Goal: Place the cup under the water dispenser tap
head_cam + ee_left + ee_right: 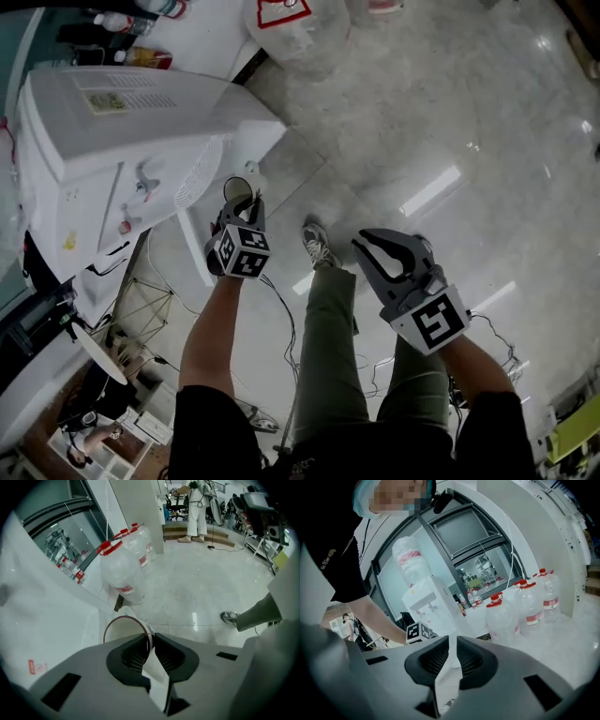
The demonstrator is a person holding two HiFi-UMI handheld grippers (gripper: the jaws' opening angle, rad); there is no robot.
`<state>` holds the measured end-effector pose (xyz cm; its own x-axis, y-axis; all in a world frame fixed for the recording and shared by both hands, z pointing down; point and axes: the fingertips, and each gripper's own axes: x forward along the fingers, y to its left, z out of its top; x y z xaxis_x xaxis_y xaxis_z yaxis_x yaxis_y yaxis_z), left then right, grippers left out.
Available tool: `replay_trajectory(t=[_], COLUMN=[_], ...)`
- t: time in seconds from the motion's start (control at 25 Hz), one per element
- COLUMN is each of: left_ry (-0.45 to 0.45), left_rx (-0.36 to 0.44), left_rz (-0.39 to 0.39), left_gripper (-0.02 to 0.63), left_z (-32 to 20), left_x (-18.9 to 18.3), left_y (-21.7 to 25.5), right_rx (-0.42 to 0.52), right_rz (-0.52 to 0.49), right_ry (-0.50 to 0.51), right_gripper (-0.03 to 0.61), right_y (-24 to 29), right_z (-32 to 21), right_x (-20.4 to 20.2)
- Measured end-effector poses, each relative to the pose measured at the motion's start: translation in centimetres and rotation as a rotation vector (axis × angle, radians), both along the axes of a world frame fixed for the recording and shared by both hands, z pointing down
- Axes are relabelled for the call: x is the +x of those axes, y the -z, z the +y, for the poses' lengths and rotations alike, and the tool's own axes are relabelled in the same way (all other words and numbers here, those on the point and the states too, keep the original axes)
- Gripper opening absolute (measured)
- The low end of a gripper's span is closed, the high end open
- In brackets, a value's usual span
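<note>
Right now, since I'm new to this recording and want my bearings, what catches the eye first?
The white water dispenser fills the head view's upper left. Close beside it, the left gripper pinches a paper cup by its rim. The right gripper, shut and empty, sits at lower right; red-capped water bottles stand on the floor by a wall.

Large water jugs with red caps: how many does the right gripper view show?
3, in a row at right: nearest jug, middle jug, farthest jug; more may be hidden.

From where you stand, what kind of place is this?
Probably an office or lab lobby, indoors: a white water dispenser, spare large water bottles with red caps, and a polished stone floor.
</note>
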<state>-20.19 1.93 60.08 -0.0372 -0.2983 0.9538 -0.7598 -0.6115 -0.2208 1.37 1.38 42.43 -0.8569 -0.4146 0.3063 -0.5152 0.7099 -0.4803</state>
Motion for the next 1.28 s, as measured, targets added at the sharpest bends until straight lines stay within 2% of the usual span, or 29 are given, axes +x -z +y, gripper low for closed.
replay_trajectory(t=[0.2, 0.36, 0.48, 0.76, 1.12, 1.28], left_ry=[-0.041, -0.106, -0.148, -0.144, -0.177, -0.204], left_rx=[0.048, 0.059, 0.054, 0.055, 0.063, 0.09], left_rz=[-0.016, -0.057, -0.096, -0.136, -0.132, -0.168], left_gripper=[0.064, 0.064, 0.064, 0.064, 0.064, 0.078], left_z=[-1.5, -2.4, -3.0, -4.6, -5.6, -5.6], left_x=[-1.9, -4.1, -6.1, -9.6, -10.1, -10.0], left_y=[6.0, 8.6, 8.7, 7.5, 6.8, 6.7], right_rx=[0.016, 0.008, -0.005, -0.023, -0.042, -0.043], right_rz=[-0.009, -0.012, -0.013, -0.015, -0.002, 0.002], right_ry=[0.003, -0.006, -0.008, -0.023, -0.054, -0.062], right_gripper=[0.046, 0.048, 0.047, 0.046, 0.047, 0.046], right_y=[3.8, 5.6, 5.7, 4.2, 3.0, 2.9], right_z=[0.4, 1.0, 1.1, 0.8, 0.4, 0.3], right_x=[-2.2, -3.8, -5.1, -7.0, -7.0, -6.7])
